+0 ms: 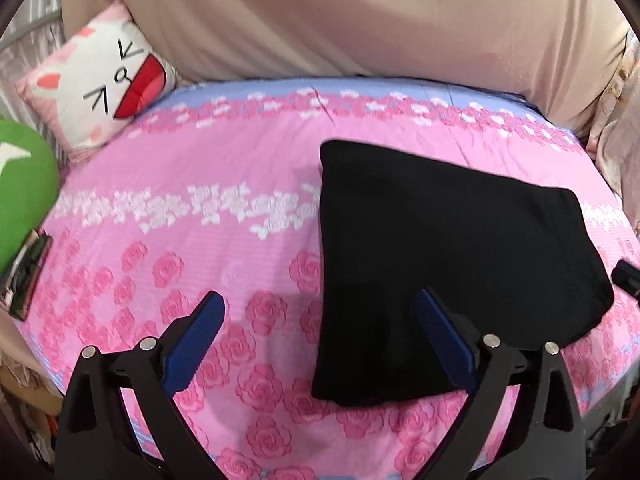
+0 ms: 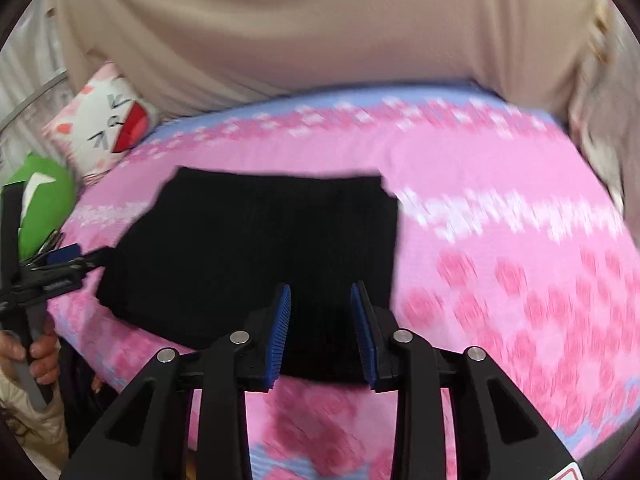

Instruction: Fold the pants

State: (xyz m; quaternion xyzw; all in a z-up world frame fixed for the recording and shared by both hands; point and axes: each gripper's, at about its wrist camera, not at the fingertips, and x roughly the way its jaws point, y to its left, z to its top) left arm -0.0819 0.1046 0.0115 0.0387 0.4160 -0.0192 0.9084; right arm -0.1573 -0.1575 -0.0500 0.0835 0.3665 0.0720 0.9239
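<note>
Folded black pants [image 1: 452,264] lay flat on the pink rose bedspread [image 1: 200,184]; left tongs [image 1: 320,312] and right tongs [image 2: 321,300] stood apart, holding nothing

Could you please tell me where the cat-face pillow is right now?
The cat-face pillow sits at the far left corner of the pink rose bedsheet in both wrist views, leaning on the beige cloth, just beyond the green cushion.

One folded black pants [image 1: 452,264] — two cushions: one cat-faced [image 1: 100,80], one green [image 1: 24,196].
</note>
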